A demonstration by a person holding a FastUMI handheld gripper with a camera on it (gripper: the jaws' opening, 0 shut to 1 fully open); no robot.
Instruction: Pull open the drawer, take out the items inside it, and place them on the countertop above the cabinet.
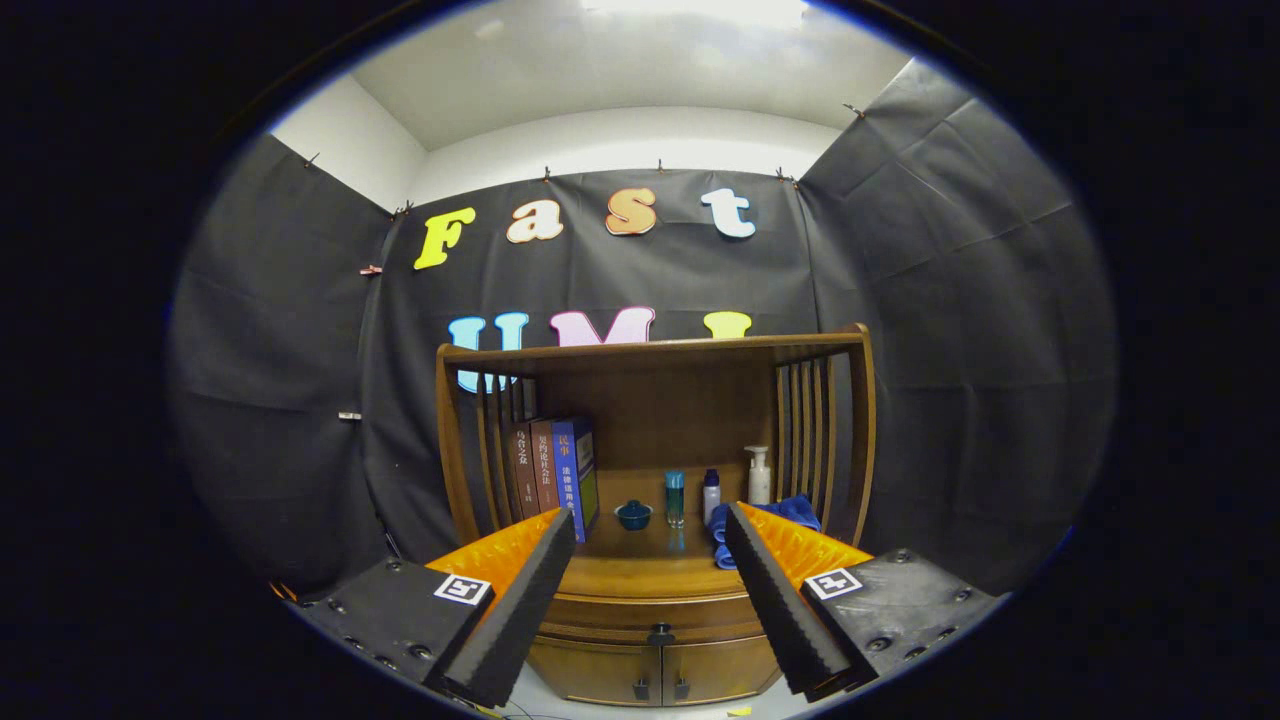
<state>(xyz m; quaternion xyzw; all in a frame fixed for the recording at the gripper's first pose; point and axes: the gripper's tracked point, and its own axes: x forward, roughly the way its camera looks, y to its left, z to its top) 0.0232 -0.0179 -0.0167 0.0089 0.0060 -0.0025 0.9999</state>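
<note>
In the gripper view the gripper [650, 525] has its fingers [520, 600] spread wide with nothing between them, held apart from a wooden cabinet [655, 640] whose drawer [655, 612] sits closed, its dark knob [660, 634] in the gap ahead of the fingers. Above the drawer, the counter [645, 572] carries upright books [555, 475], a small dark bowl [633, 515], a teal bottle [675, 497], a small white bottle [711, 493], a pump bottle [759, 474] and a blue cloth [790, 512] beyond the fingers.
</note>
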